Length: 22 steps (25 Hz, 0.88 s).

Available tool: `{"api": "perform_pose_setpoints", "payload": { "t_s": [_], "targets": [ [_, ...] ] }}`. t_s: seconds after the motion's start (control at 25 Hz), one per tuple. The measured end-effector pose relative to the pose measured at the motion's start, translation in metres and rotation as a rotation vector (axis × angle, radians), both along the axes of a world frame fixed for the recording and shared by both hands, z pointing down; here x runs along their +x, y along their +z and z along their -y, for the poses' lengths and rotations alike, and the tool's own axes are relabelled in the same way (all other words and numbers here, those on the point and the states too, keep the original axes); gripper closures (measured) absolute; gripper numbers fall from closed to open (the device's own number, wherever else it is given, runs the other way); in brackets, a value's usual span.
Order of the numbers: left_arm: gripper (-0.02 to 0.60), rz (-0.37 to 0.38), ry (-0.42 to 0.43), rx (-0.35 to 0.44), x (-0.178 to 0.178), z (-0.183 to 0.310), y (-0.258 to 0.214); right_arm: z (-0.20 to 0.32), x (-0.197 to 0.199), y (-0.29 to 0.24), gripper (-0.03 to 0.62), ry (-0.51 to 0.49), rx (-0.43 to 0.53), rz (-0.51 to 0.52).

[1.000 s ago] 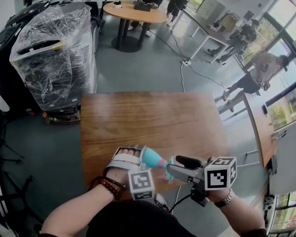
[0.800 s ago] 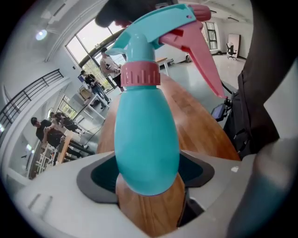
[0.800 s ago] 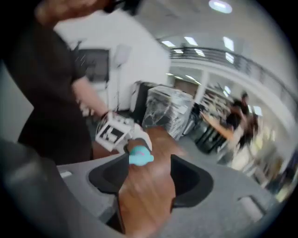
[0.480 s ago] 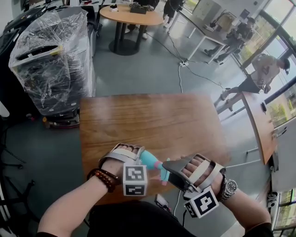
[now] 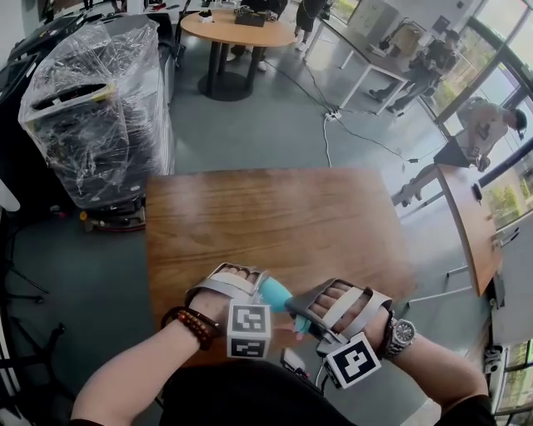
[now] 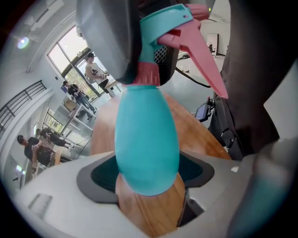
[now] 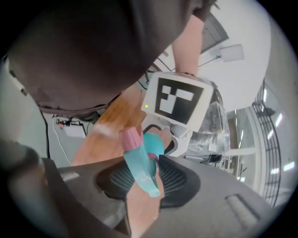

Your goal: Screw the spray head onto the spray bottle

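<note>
A teal spray bottle [image 5: 273, 291] lies tilted over the near edge of the wooden table [image 5: 275, 208]. My left gripper [image 5: 265, 293] is shut on its rounded body [image 6: 146, 139]. A pink collar [image 6: 146, 74] joins the body to the teal spray head [image 6: 163, 28], which has a pink trigger [image 6: 205, 60]. My right gripper [image 5: 298, 312] is palm-up at the head end, its jaws closing. The spray head [image 7: 139, 160] fills the gap between its ribbed pads [image 7: 179, 181], and both touch it. The left gripper's marker cube [image 7: 179, 100] sits just behind.
A plastic-wrapped cart [image 5: 92, 108] stands beyond the table's far left corner. A round table [image 5: 241, 25] and a floor cable [image 5: 350, 125] lie further back. People [image 5: 475, 125] stand at the right beside another wooden table [image 5: 466, 225]. A small device [image 5: 291, 362] hangs below the near edge.
My right gripper has rolled from knuckles-side to palm-up and slid left onto the spray head, its jaws narrowing around it. The left gripper and bottle have barely shifted.
</note>
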State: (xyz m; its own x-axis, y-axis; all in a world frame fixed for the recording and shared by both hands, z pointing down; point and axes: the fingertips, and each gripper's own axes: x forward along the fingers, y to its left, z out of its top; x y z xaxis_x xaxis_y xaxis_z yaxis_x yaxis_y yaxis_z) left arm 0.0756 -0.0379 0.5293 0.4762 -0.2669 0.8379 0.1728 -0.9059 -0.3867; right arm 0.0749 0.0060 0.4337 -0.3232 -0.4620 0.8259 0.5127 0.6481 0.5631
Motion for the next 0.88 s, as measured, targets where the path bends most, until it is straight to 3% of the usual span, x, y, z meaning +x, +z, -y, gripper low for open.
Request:
{"api": "perform_pose_setpoints", "payload": {
  "t_s": [0.12,0.28,0.36,0.6,0.72,0.88],
  "targets": [
    [0.169,-0.025,-0.034,0.017,0.002,0.005,0.001,0.009,0.003,0.000,0.473,0.281,-0.192,0.139],
    [0.169,-0.067,-0.105,0.044,0.010,0.016,0.002,0.029,0.013,0.002,0.473,0.771,-0.499,0.405],
    [0.168,-0.082,-0.132,0.042,0.014,0.017,0.004,0.036,0.016,0.000,0.473,0.939,-0.611,0.503],
    [0.166,-0.137,-0.152,-0.041,0.032,0.012,0.012,0.039,0.027,0.002,0.472,0.945,-0.610,0.521],
    [0.164,-0.199,-0.196,-0.146,0.042,0.014,0.024,0.044,0.035,-0.004,0.410,0.936,-0.574,0.554],
    [0.163,-0.325,-0.324,-0.291,0.053,0.034,0.039,0.057,0.064,-0.029,0.410,0.973,-0.468,0.679]
  ]
}}
